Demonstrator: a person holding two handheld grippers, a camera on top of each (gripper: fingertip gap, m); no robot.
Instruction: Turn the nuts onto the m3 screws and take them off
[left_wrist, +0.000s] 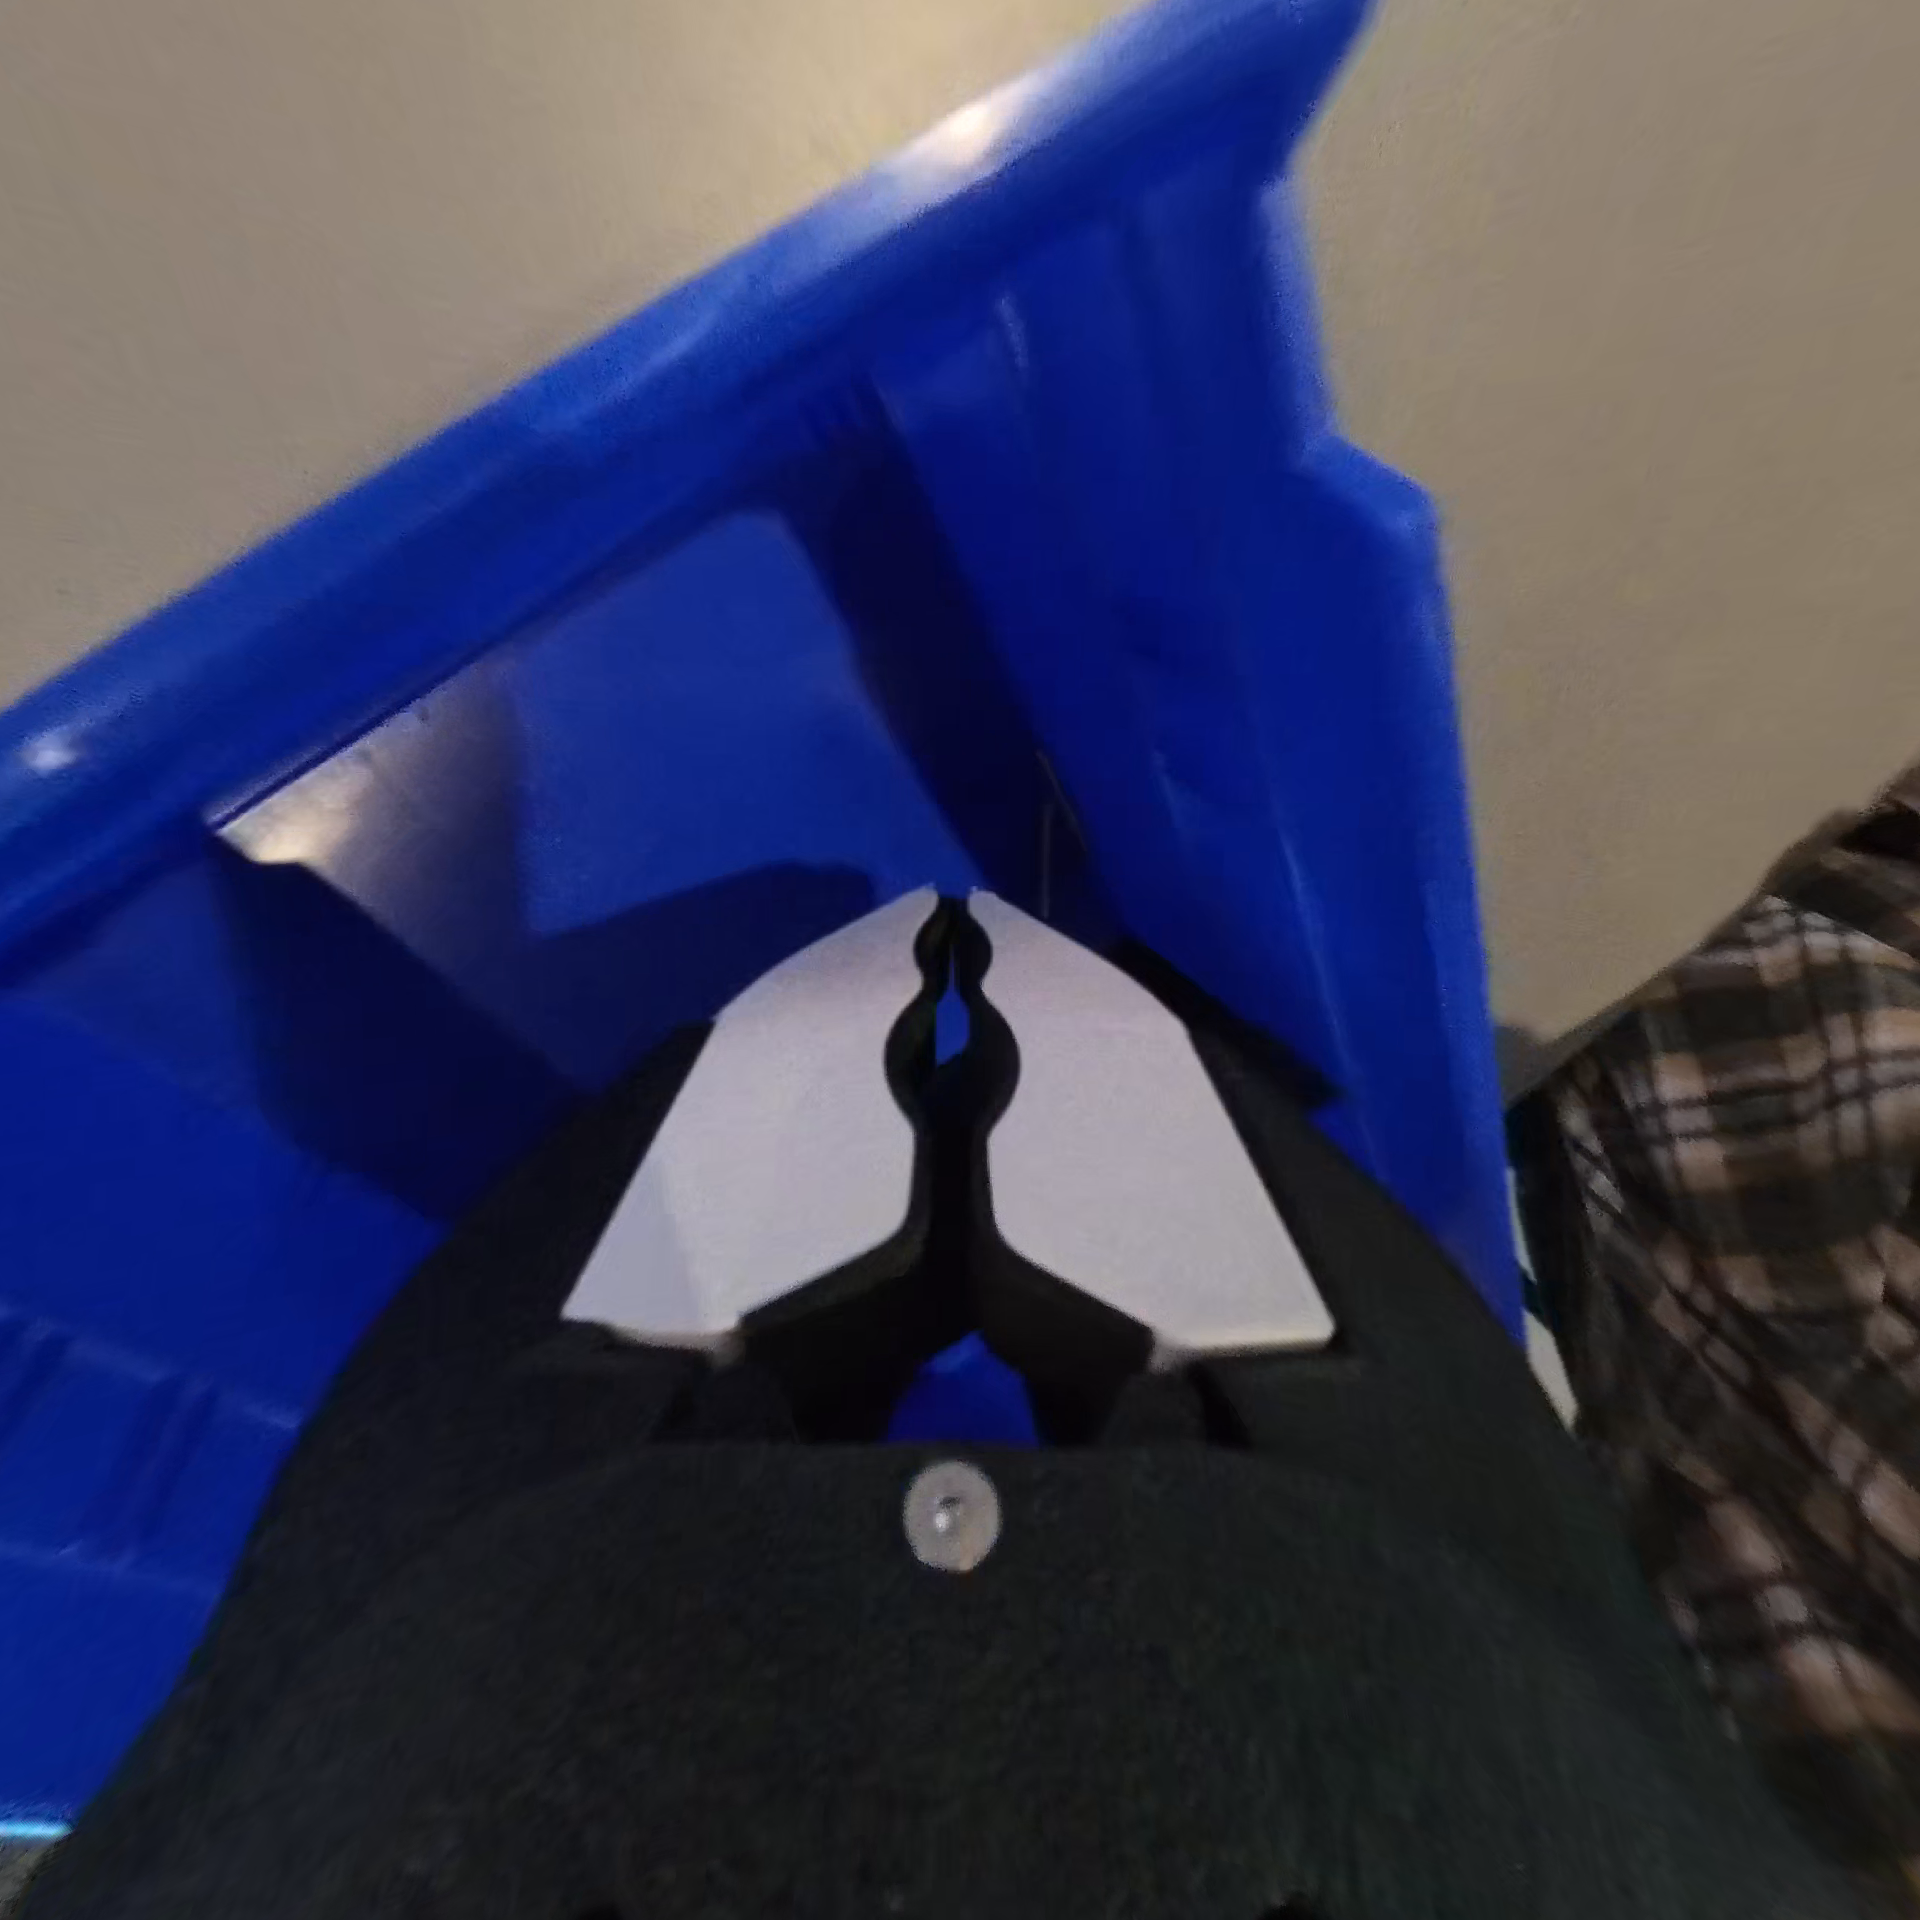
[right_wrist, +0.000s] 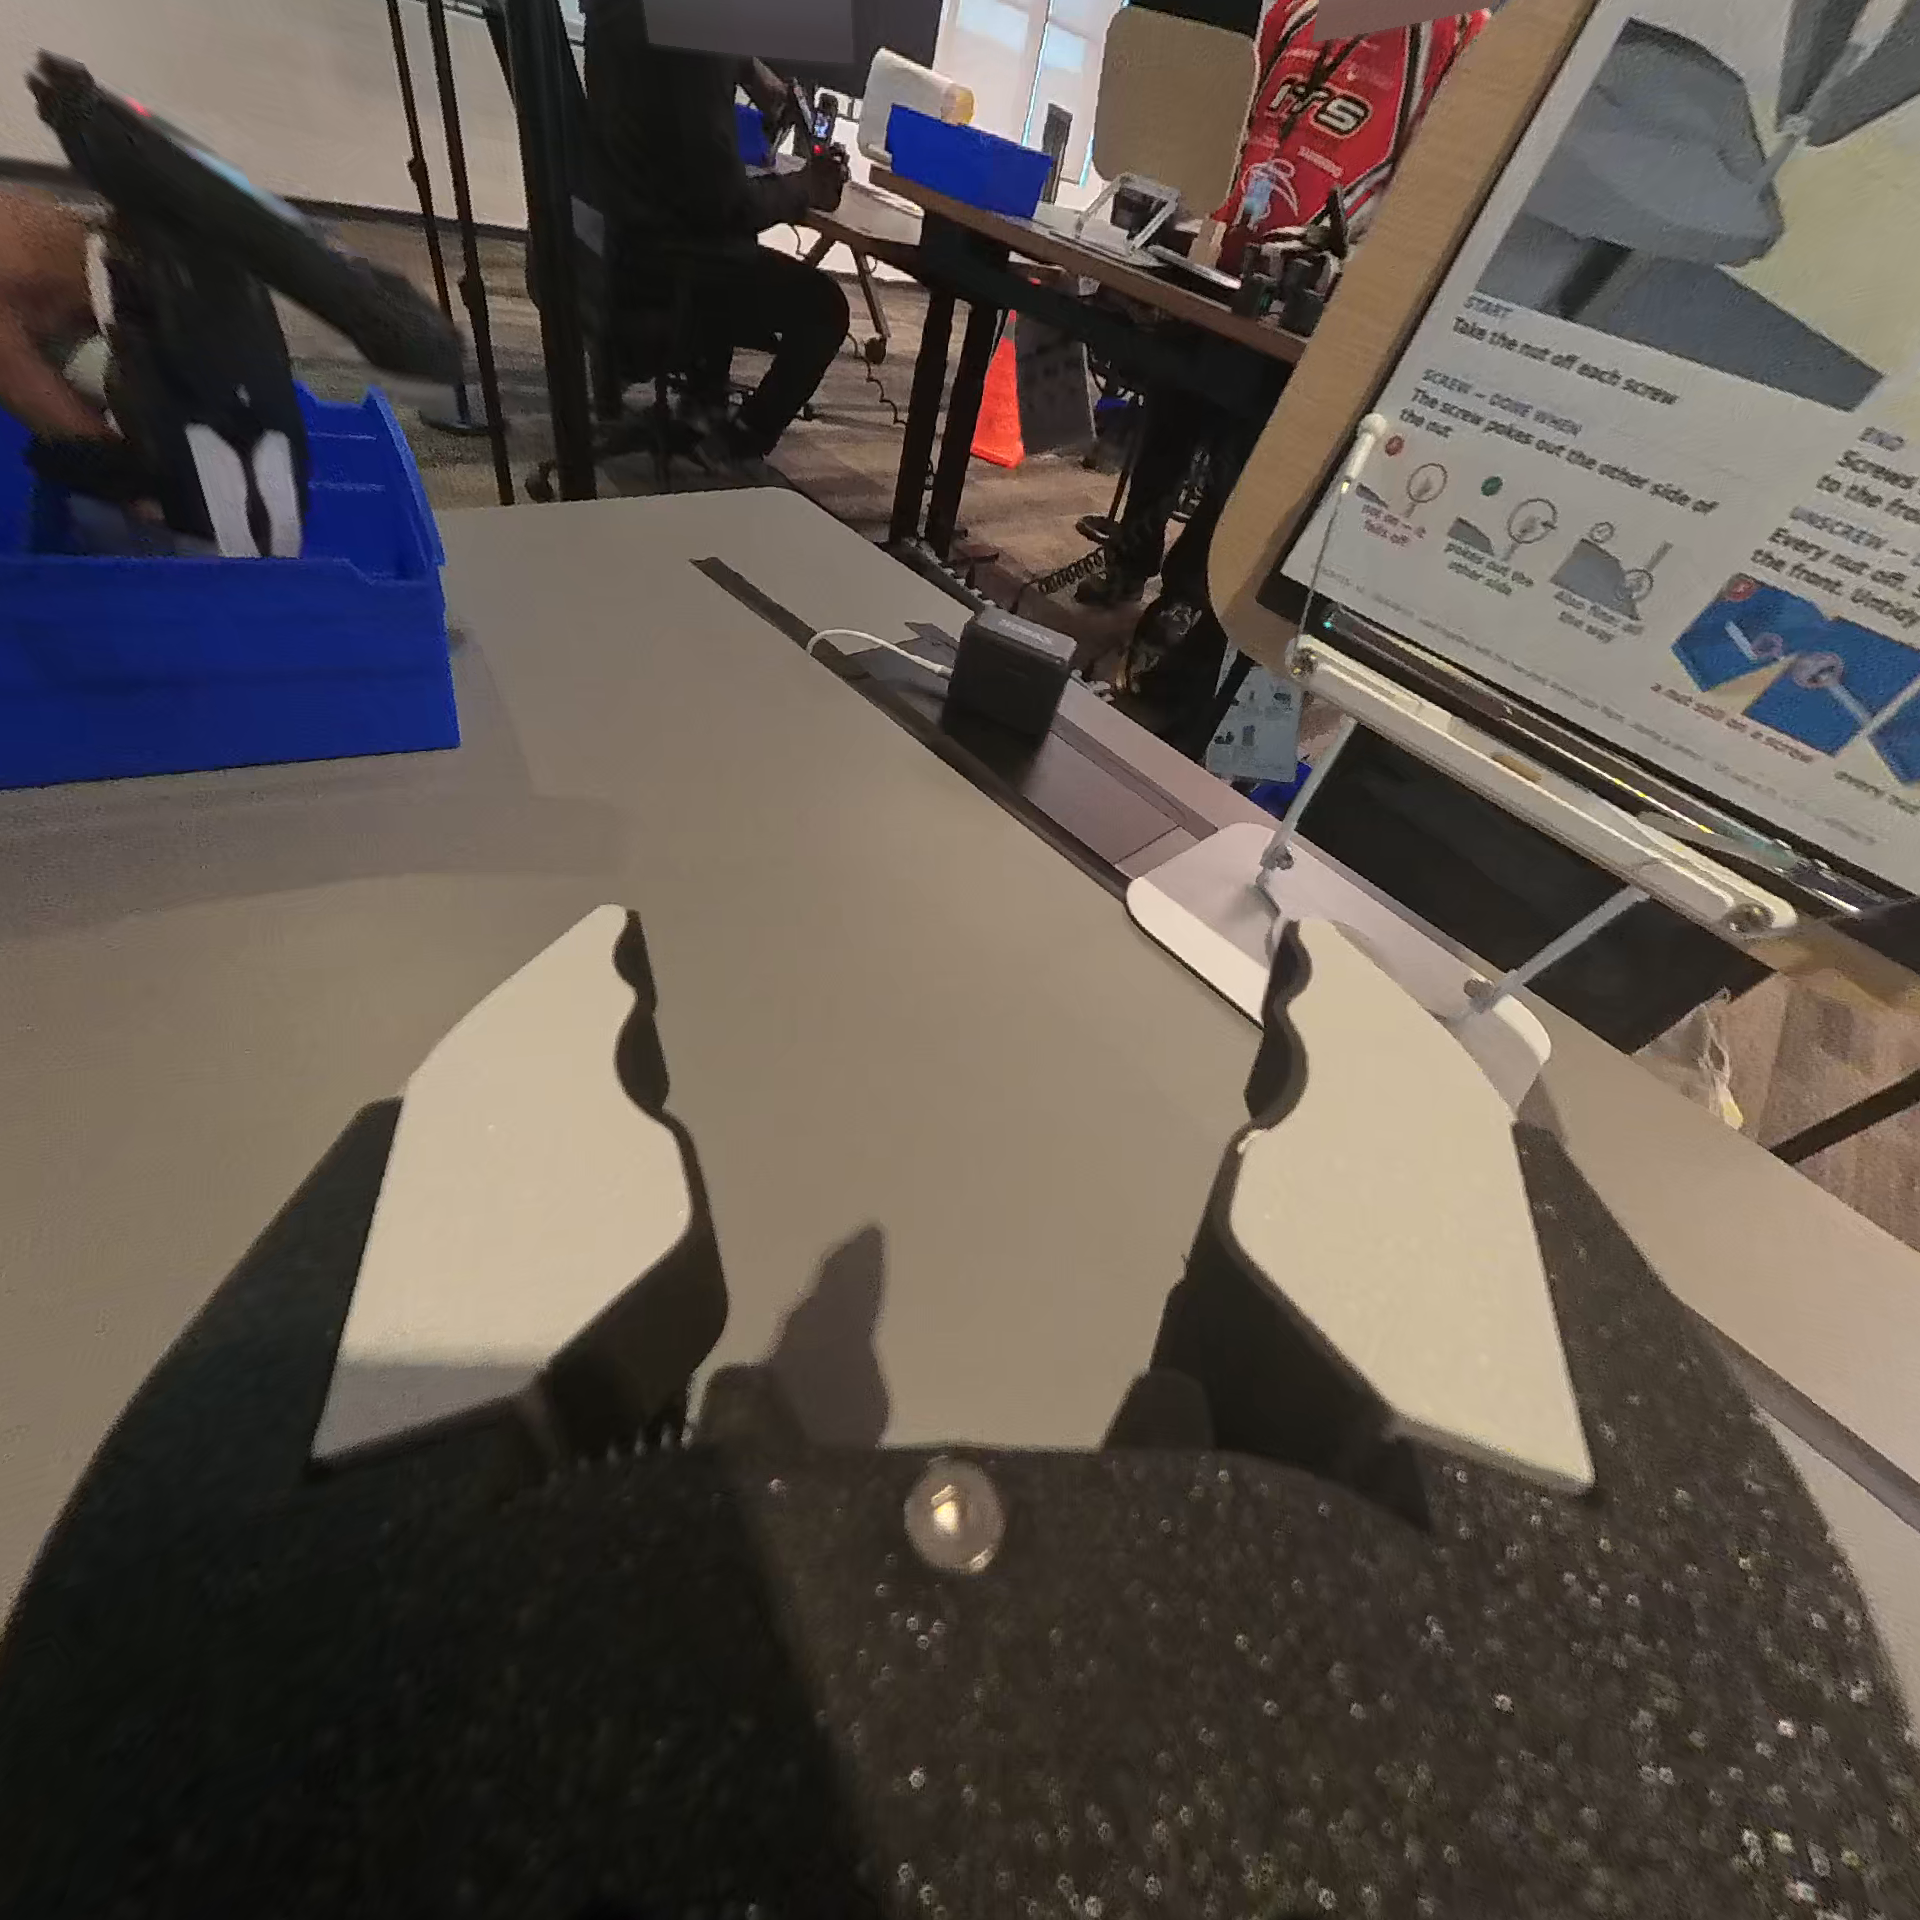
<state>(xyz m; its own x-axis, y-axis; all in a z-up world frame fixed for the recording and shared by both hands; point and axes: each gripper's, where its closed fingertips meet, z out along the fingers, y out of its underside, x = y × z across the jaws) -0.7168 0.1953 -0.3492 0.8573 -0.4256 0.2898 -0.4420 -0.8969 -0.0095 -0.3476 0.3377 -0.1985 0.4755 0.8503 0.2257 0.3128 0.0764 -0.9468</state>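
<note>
In the left wrist view my left gripper (left_wrist: 954, 914) is shut, its black fingertips pressed together inside a blue plastic bin (left_wrist: 1091, 520). I cannot see anything between the tips. No screw or nut shows in either view. In the right wrist view the same bin (right_wrist: 208, 665) stands on the grey table (right_wrist: 852, 831) at the far left, with the left gripper (right_wrist: 249, 520) dipped into it, held by a hand (right_wrist: 42, 312). My right gripper (right_wrist: 958, 930) is open and empty, low over the table's near middle.
An instruction sheet on a stand (right_wrist: 1662, 416) rises at the right, its white base (right_wrist: 1205, 914) by my right finger. A small black box (right_wrist: 1008, 670) with a white cable sits mid-table. A plaid sleeve (left_wrist: 1745, 1247) is at the right. People sit at tables behind. One gripper's finger ends stand about 45 centimeters off the other's.
</note>
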